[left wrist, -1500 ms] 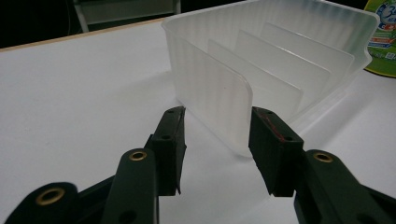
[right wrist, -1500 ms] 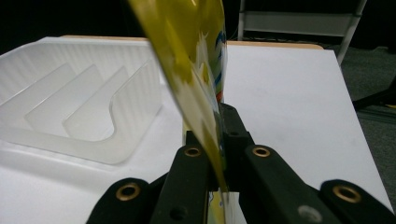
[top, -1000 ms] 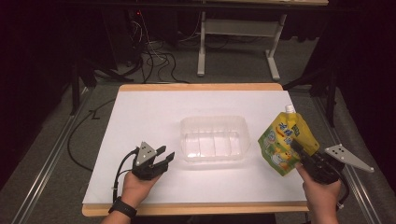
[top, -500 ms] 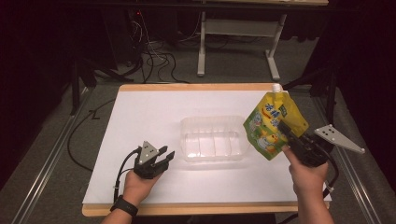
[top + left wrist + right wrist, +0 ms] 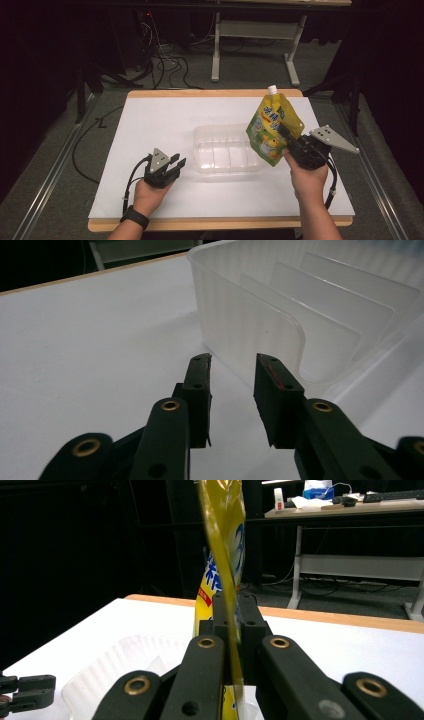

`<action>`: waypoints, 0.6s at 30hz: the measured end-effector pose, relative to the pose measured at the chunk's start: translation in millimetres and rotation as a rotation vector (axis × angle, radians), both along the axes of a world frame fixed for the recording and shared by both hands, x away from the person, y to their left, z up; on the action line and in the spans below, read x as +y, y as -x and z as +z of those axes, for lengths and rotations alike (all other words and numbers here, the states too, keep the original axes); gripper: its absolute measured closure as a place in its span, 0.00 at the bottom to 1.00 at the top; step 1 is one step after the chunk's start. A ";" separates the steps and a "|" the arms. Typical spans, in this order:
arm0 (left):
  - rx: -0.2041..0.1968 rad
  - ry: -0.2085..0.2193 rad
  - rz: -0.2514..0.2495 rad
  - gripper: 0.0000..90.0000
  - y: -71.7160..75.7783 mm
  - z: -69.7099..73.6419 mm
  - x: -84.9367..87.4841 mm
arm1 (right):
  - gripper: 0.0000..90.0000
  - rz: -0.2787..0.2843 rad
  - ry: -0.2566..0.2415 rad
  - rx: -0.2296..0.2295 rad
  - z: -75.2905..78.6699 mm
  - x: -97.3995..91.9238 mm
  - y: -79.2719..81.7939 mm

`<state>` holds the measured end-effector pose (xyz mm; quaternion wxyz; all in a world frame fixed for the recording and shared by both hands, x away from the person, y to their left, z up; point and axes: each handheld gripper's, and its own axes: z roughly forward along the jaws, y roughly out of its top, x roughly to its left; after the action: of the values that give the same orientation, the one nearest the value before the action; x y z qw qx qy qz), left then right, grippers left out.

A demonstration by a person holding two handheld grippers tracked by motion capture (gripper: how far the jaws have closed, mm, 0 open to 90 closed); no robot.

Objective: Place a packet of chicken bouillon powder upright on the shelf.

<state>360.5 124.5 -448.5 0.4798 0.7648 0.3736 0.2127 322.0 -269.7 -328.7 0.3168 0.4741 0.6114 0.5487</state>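
Right gripper [image 5: 286, 134] in your hand clamps yellow-green spout pouch [image 5: 272, 129], white cap up, lifted over clear ribbed bin [image 5: 225, 148]. Left gripper [image 5: 175, 166], jaws apart, rests beside bin. White sheet on wood-edged table [image 5: 210, 93]; dark room, cables behind.

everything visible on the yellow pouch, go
The pouch is a glossy yellow-green flexible stand-up pack with a white screw cap on top and printed blue lettering and cartoon art. It is upright, slightly tilted, lifted off the table over the right end of the clear bin. The right tool pinches its edge; nothing else touches it.
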 end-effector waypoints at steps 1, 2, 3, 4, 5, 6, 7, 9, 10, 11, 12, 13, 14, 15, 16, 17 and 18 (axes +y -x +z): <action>0.004 0.011 0.005 0.80 -1.7 0.2 -0.9 | 1.00 -0.001 -0.001 0.002 -0.3 2.0 -1.2; 0.009 0.016 0.011 0.82 -3.5 0.5 -2.0 | 1.00 -0.002 -0.001 0.001 -0.4 3.6 -2.3; 0.013 0.019 0.016 0.83 -5.5 0.8 -3.7 | 1.00 -0.004 0.005 0.000 -0.3 5.2 -3.3; 0.014 0.013 0.017 0.85 -7.5 0.9 -5.5 | 1.00 -0.001 0.007 0.001 -0.3 6.6 -4.6; 0.011 0.000 0.020 0.88 -9.4 0.7 -7.5 | 1.00 -0.005 0.006 0.003 -0.3 8.6 -5.9; 0.006 -0.015 0.034 0.91 -11.3 0.3 -9.6 | 1.00 -0.002 0.013 0.002 -0.3 10.6 -7.2; 0.008 -0.022 0.043 0.95 -13.9 -0.4 -10.4 | 1.00 -0.004 0.018 0.003 -0.3 13.1 -8.1; 0.026 -0.025 0.058 1.00 -21.1 -3.5 -13.1 | 1.00 0.000 0.023 0.003 -0.8 17.3 -9.8; 0.025 -0.039 0.061 1.00 -25.7 -5.2 -15.7 | 1.00 0.002 0.022 0.005 -1.3 19.4 -10.3; 0.025 -0.053 0.066 1.00 -31.2 -6.6 -18.0 | 1.00 0.008 0.025 0.003 -1.8 20.7 -11.0; 0.028 -0.050 0.078 1.00 -37.0 -8.0 -19.8 | 1.00 0.006 0.025 0.005 -2.5 22.3 -11.4; 0.040 -0.050 0.086 1.00 -43.5 -9.3 -21.9 | 1.00 0.003 0.026 0.003 -3.7 24.2 -12.7; 0.050 -0.053 0.094 1.00 -49.2 -10.5 -24.3 | 1.00 0.003 0.026 0.003 -3.7 24.2 -12.7; 0.060 -0.053 0.098 1.00 -54.1 -11.4 -27.1 | 1.00 -0.001 0.029 0.000 -4.2 24.8 -13.9; 0.065 -0.048 0.098 1.00 -57.1 -12.4 -30.1 | 1.00 -0.001 0.028 0.001 -4.8 25.4 -14.9; 0.073 -0.055 0.093 1.00 -59.1 -13.0 -33.7 | 1.00 -0.005 0.022 0.006 -6.3 26.1 -17.3; 0.076 -0.060 0.087 1.00 -59.6 -13.6 -37.6 | 1.00 -0.005 0.022 0.006 -6.3 26.1 -17.3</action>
<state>420.0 86.9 -462.2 0.4322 0.7695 0.4179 0.2152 339.3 -243.6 -334.9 0.3218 0.4737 0.6171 0.5397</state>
